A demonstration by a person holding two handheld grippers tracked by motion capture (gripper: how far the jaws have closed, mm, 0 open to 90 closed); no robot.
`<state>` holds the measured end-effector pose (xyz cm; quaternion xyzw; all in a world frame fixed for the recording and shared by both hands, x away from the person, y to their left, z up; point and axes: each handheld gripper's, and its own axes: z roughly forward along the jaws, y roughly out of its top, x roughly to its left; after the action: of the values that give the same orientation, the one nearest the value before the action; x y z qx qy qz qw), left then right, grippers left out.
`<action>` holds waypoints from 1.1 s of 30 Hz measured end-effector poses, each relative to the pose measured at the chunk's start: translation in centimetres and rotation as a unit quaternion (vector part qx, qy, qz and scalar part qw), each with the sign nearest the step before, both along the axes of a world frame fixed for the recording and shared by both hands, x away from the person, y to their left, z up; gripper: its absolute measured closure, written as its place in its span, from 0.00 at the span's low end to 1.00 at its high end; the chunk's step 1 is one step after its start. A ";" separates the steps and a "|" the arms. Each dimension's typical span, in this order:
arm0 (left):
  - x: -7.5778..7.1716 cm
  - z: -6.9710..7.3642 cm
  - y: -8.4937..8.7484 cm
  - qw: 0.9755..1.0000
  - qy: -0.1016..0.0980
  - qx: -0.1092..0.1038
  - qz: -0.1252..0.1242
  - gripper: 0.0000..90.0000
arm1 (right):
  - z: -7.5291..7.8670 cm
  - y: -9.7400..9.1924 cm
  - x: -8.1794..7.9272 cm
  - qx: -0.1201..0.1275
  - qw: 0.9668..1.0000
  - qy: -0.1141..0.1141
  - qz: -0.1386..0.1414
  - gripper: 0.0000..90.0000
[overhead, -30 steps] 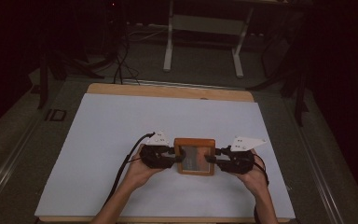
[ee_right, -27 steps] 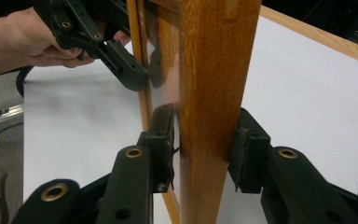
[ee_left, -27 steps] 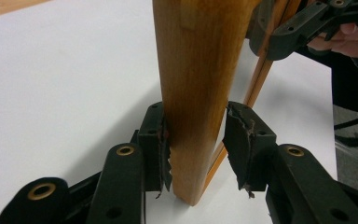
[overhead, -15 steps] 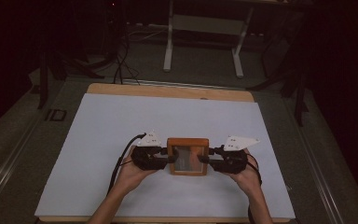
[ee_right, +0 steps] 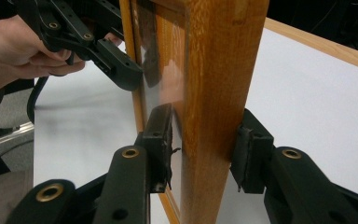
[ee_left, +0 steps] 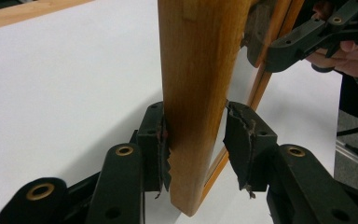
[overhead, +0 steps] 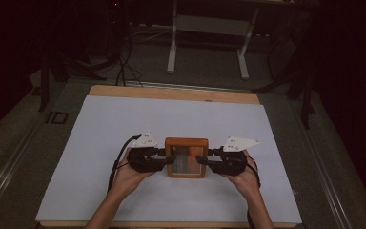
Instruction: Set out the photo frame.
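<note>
A small wooden picture frame [overhead: 186,157] with a glass front hangs between both grippers over the near middle of the white sheet. My left gripper [overhead: 169,159] is shut on its left side. In the left gripper view the jaws [ee_left: 196,140] straddle the wooden rail [ee_left: 196,70], with one pad flat on the wood and the other touching at its tip. My right gripper [overhead: 204,161] holds the right side. Its jaws [ee_right: 205,149] have just been opening a little, with the frame rail [ee_right: 219,70] still between them and the pads against it. Each gripper view shows the other gripper [ee_left: 303,37] [ee_right: 98,46] at the frame's far side.
A white sheet [overhead: 124,124] covers the table, and a wooden edge [overhead: 171,93] shows at the far side. A black cable [overhead: 116,162] trails from the left gripper toward the person. A white stand's legs [overhead: 207,43] are on the dark floor beyond the table.
The frame and both grippers have shifted a little to the left across the sheet, keeping the same grip on either side.
</note>
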<state>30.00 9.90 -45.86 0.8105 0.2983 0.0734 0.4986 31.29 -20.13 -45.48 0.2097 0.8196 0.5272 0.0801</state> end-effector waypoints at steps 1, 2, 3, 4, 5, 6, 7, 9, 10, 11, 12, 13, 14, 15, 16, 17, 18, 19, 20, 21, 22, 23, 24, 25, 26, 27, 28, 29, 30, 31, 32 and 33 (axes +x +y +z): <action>0.0 0.0 0.1 1.000 0.001 -0.001 0.002 0.67 | 0.0 0.1 0.0 0.002 1.000 0.001 -0.001 0.70; 0.0 0.0 0.2 1.000 0.001 -0.004 0.004 0.67 | 0.0 0.2 0.1 0.002 1.000 0.001 0.000 0.70; 0.1 0.0 0.3 1.000 0.001 -0.003 0.004 0.67 | 0.0 0.3 0.1 0.004 1.000 0.003 -0.001 0.70; 0.1 0.1 0.4 1.000 0.001 -0.004 0.005 0.67 | 0.1 0.4 0.2 0.004 1.000 0.003 0.000 0.69; 0.1 0.1 0.5 1.000 0.001 -0.005 0.005 0.67 | 0.1 0.5 0.3 0.004 1.000 0.004 -0.001 0.69; 0.1 0.1 0.6 1.000 0.001 -0.006 0.006 0.67 | 0.2 0.6 0.3 0.004 1.000 0.005 -0.001 0.69; 0.1 0.2 0.7 1.000 0.001 -0.008 0.007 0.67 | 0.2 0.7 0.3 0.004 1.000 0.005 -0.001 0.69; 0.2 0.3 0.9 1.000 0.002 -0.011 0.009 0.67 | 0.4 0.9 0.4 0.005 1.000 0.006 -0.002 0.69; 0.2 0.3 1.0 1.000 0.002 -0.012 0.012 0.67 | 0.4 0.9 0.5 0.006 1.000 0.007 -0.002 0.69; 0.3 0.3 1.1 1.000 0.004 -0.013 0.014 0.67 | 0.4 1.0 0.6 0.009 1.000 0.012 -0.003 0.69; 0.4 0.3 1.2 1.000 0.005 -0.014 0.016 0.67 | 0.4 1.1 0.8 0.010 1.000 0.017 -0.004 0.69; 0.5 0.3 1.4 1.000 0.008 -0.016 0.018 0.67 | 0.4 1.3 0.9 0.012 1.000 0.021 -0.005 0.69; 0.6 0.2 1.5 1.000 0.011 -0.017 0.020 0.67 | 0.3 1.4 1.1 0.012 1.000 0.025 -0.005 0.69; 0.7 0.1 1.7 0.999 0.015 -0.019 0.023 0.67 | 0.2 1.6 1.2 0.012 0.999 0.030 -0.007 0.69; 0.9 0.0 1.9 0.999 0.021 -0.025 0.024 0.67 | 0.1 1.7 1.4 0.013 0.999 0.033 -0.008 0.69; 1.1 -0.2 2.1 0.999 0.028 -0.033 0.025 0.67 | 0.0 1.9 1.5 0.014 0.999 0.038 -0.009 0.69; 1.2 -0.3 2.3 0.998 0.034 -0.038 0.027 0.67 | -0.1 2.0 1.6 0.015 0.999 0.041 -0.010 0.69; 1.3 -0.4 2.4 0.998 0.038 -0.042 0.029 0.67 | -0.1 2.1 1.8 0.016 0.999 0.045 -0.011 0.69; 1.4 -0.5 2.5 0.998 0.040 -0.043 0.031 0.67 | -0.2 2.2 1.9 0.019 0.999 0.049 -0.013 0.69; 1.5 -0.5 2.7 0.998 0.042 -0.044 0.033 0.67 | -0.3 2.4 2.0 0.021 0.998 0.052 -0.015 0.69; 1.6 -0.6 2.8 0.997 0.044 -0.045 0.036 0.67 | -0.4 2.5 2.1 0.024 0.998 0.056 -0.017 0.69; 1.7 -0.6 2.9 0.997 0.046 -0.045 0.037 0.67 | -0.5 2.6 2.2 0.027 0.998 0.061 -0.018 0.69; 1.8 -0.6 3.0 0.997 0.047 -0.046 0.040 0.67 | -0.7 2.7 2.4 0.030 0.997 0.064 -0.019 0.68; 1.8 -0.7 3.1 0.997 0.049 -0.048 0.042 0.67 | -0.8 2.8 2.5 0.033 0.997 0.068 -0.020 0.68; 1.9 -0.8 3.2 0.997 0.050 -0.049 0.043 0.67 | -0.8 2.9 2.6 0.034 0.997 0.071 -0.022 0.68; 1.9 -0.8 3.2 0.997 0.050 -0.049 0.043 0.67 | -0.9 3.0 2.6 0.035 0.997 0.071 -0.023 0.68; 2.0 -1.0 3.4 0.996 0.055 -0.053 0.041 0.67 | -1.0 3.1 2.6 0.034 0.997 0.072 -0.023 0.68; 2.1 -1.1 3.5 0.996 0.056 -0.054 0.041 0.67 | -1.0 3.2 2.6 0.033 0.997 0.072 -0.023 0.68; 2.1 -1.2 3.5 0.996 0.059 -0.054 0.041 0.67 | -1.1 3.2 2.7 0.033 0.996 0.074 -0.023 0.68; 2.1 -1.3 3.5 0.996 0.061 -0.053 0.042 0.67 | -1.3 3.3 2.7 0.032 0.996 0.075 -0.024 0.68; 2.1 -1.4 3.5 0.996 0.063 -0.053 0.043 0.67 | -1.4 3.3 2.7 0.033 0.996 0.077 -0.025 0.68; 2.1 -1.5 3.5 0.996 0.064 -0.052 0.044 0.67 | -1.5 3.3 2.8 0.032 0.996 0.080 -0.025 0.68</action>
<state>32.14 13.39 -47.33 0.7726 0.3681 0.0277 0.5165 34.05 -16.86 -46.97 0.2737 0.8004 0.5330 0.0207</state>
